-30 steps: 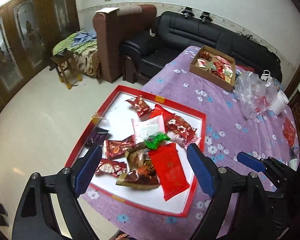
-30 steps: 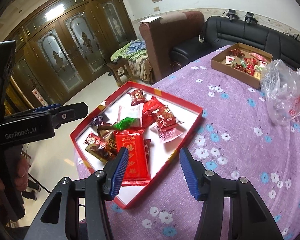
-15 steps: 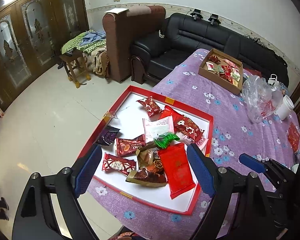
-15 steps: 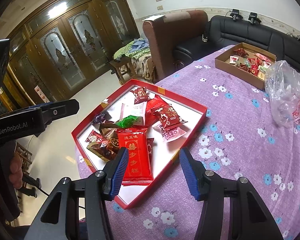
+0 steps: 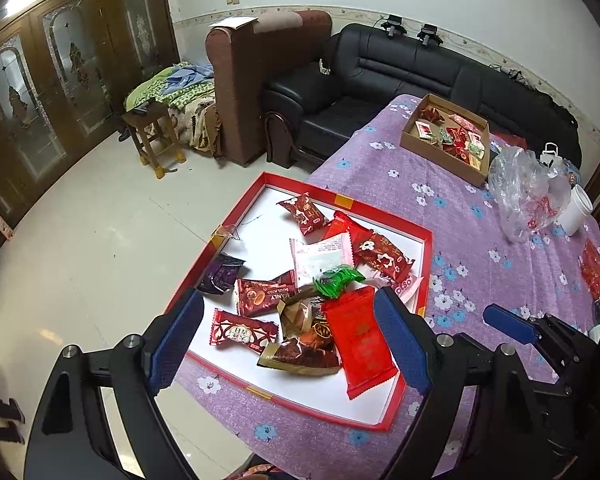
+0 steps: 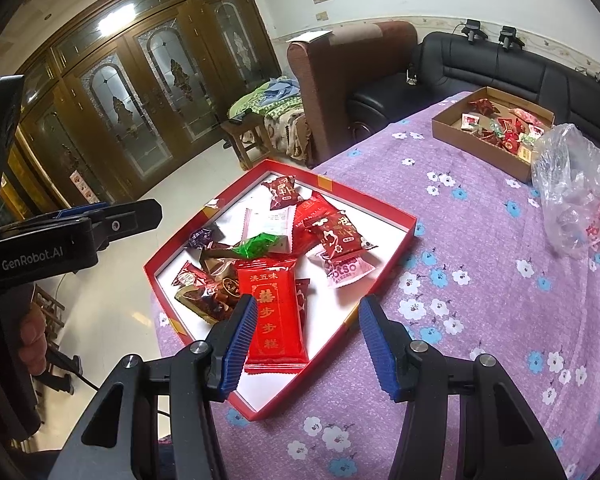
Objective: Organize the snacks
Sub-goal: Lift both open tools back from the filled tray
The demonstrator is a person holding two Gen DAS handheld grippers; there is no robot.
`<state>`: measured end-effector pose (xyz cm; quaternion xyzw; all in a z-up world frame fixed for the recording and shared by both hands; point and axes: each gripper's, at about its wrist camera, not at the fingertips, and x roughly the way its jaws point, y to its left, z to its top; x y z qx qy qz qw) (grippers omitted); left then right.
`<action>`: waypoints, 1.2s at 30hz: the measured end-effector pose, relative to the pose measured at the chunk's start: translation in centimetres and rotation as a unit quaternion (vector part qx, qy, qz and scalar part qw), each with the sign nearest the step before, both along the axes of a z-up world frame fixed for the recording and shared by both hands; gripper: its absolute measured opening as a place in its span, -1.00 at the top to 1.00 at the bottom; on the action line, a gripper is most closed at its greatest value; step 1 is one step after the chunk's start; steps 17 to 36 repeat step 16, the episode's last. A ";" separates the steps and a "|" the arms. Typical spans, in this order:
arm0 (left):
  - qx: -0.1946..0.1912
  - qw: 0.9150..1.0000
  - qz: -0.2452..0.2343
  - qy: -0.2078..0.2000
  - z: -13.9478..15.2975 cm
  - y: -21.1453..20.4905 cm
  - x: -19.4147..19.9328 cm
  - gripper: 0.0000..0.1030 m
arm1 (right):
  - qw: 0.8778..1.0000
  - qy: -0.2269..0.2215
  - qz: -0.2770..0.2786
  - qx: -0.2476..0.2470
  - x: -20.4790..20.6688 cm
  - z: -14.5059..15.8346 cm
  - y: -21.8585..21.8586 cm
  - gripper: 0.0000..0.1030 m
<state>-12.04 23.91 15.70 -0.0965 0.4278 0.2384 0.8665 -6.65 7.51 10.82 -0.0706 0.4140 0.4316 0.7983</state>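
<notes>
Red tray (image 5: 427, 240) at counter (image 5: 480, 240) corner w/ snack packs (image 5: 320, 280), big red pack (image 5: 358, 336) nearest. Cardboard box (image 5: 428, 148) far side, more snacks. Left tool (image 5: 288, 336) wide open, right tool (image 6: 306, 344) half open, both empty above tray.

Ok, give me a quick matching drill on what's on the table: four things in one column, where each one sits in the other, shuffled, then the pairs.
Things:
1. big red packet
2. cardboard box
3. clear plastic bag
4. white cup

Places:
A. far end of the table, near the black sofa
B. in the red tray, at its near end
C. beside the plastic bag, towards the table's right edge
D. on the purple cloth, just this side of the cardboard box

Pairs: 1-B, 2-A, 3-D, 4-C
</notes>
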 end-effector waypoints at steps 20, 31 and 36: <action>0.010 1.000 -0.024 -0.009 -0.2 -0.4 0.3 -0.70 | 1.000 -0.001 0.002 0.000 -0.2 -0.2 0.2 -0.06; 0.010 1.000 -0.024 -0.009 -0.2 -0.4 0.3 -0.70 | 1.000 -0.001 0.002 0.000 -0.2 -0.2 0.2 -0.06; 0.010 1.000 -0.024 -0.009 -0.2 -0.4 0.3 -0.70 | 1.000 -0.001 0.002 0.000 -0.2 -0.2 0.2 -0.06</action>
